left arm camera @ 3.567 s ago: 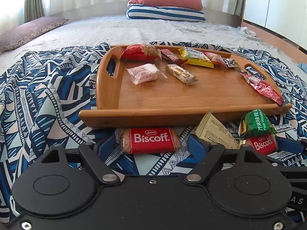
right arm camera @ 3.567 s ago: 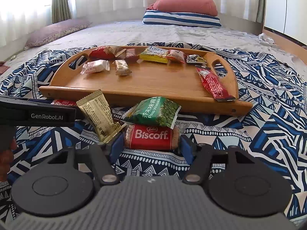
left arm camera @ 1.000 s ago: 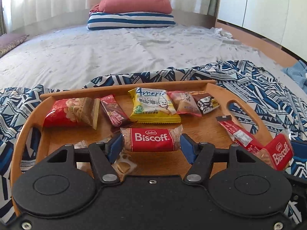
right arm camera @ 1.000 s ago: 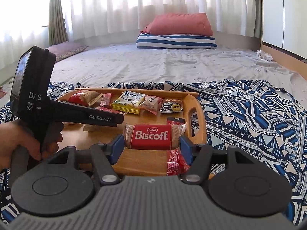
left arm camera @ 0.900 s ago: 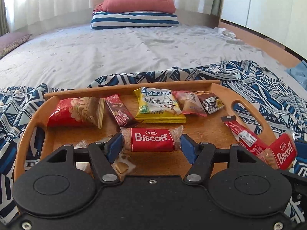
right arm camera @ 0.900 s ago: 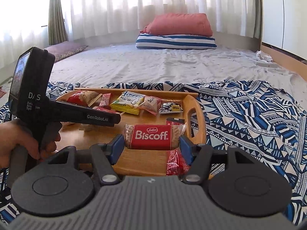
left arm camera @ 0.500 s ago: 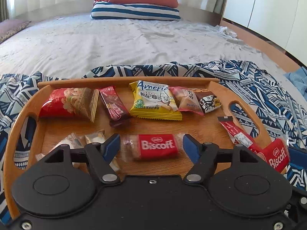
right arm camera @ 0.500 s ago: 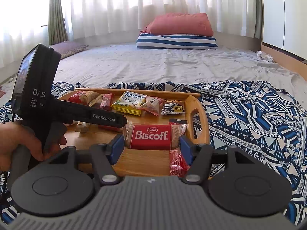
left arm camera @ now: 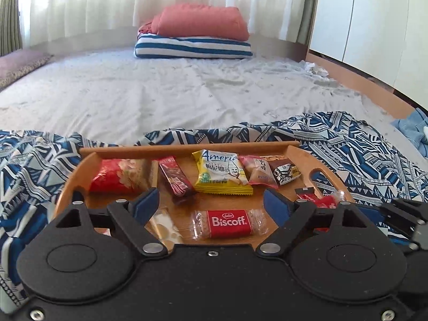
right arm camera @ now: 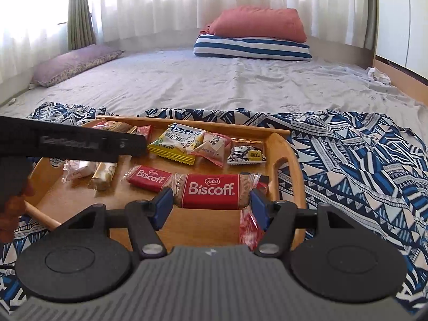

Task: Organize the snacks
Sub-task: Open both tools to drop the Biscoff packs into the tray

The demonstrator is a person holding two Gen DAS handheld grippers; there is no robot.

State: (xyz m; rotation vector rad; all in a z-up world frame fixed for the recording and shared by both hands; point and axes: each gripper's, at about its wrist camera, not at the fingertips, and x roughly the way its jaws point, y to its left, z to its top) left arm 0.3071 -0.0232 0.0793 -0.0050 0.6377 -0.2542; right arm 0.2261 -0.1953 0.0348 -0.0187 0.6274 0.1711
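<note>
A wooden tray (left arm camera: 187, 148) with handles lies on a blue patterned blanket. In the left wrist view a red Biscoff packet (left arm camera: 230, 223) lies flat on the tray floor. My left gripper (left arm camera: 211, 203) hovers just above it; its jaws are opening and its pads stand well clear of the packet's ends. My right gripper (right arm camera: 211, 204) is shut on a second Biscoff packet (right arm camera: 211, 191), held across its ends over the tray's right part (right arm camera: 283, 160). The laid-down Biscoff packet (right arm camera: 149, 179) sits just to the left of the held one.
Along the tray's far side lie several snacks, among them a yellow packet (left arm camera: 220, 174) and a red bag (left arm camera: 120, 176). The left gripper's black body (right arm camera: 67, 141) and a person's hand (right arm camera: 10, 214) cross the tray's left side. Pillows (right arm camera: 254, 34) lie far back on the bed.
My left gripper let go of its Biscoff packet, which now lies on the tray, then widened and lifted. My right gripper carried its packet further over the tray.
</note>
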